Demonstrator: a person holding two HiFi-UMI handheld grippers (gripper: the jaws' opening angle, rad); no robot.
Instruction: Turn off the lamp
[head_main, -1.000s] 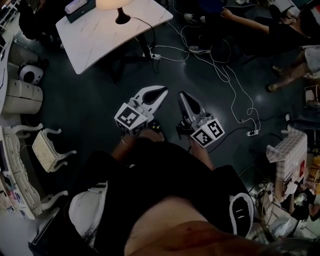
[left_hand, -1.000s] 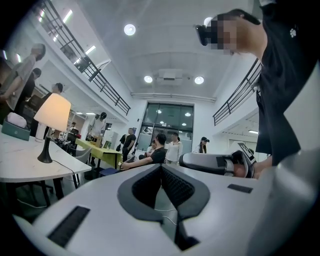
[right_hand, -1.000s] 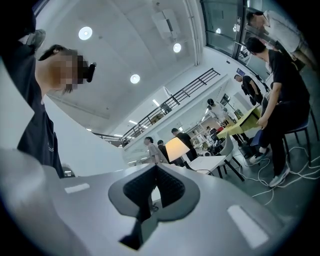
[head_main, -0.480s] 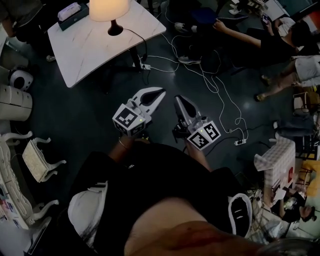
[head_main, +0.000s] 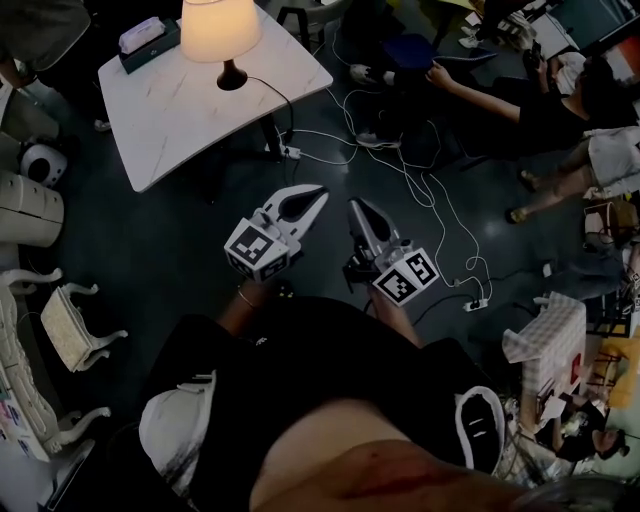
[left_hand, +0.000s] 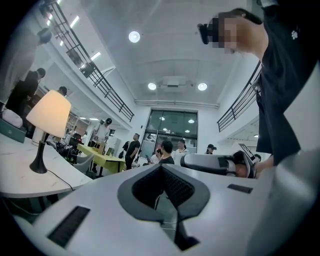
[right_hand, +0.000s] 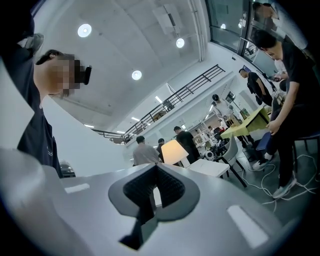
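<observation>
The lit lamp (head_main: 220, 30), with a cream shade on a black stem and base, stands on a white marble table (head_main: 190, 120) at the upper left of the head view. Its black cord runs off the table's right edge. Both grippers are held over the dark floor, short of the table, pointing toward it. My left gripper (head_main: 318, 192) is shut and empty; its own view shows the lamp (left_hand: 48, 112) far to the left. My right gripper (head_main: 357, 205) is shut and empty too; the lamp (right_hand: 175, 151) shows just beyond its tips.
A teal tissue box (head_main: 148, 38) sits on the table behind the lamp. White cables and power strips (head_main: 290, 152) cross the floor right of the table. Seated people (head_main: 560, 110) are at the right, ornate white chairs (head_main: 85, 325) at the left.
The person has walked toward the table: both grippers went forward together, and the table and lamp stand lower and fuller in the head view. Both jaws stayed shut.
</observation>
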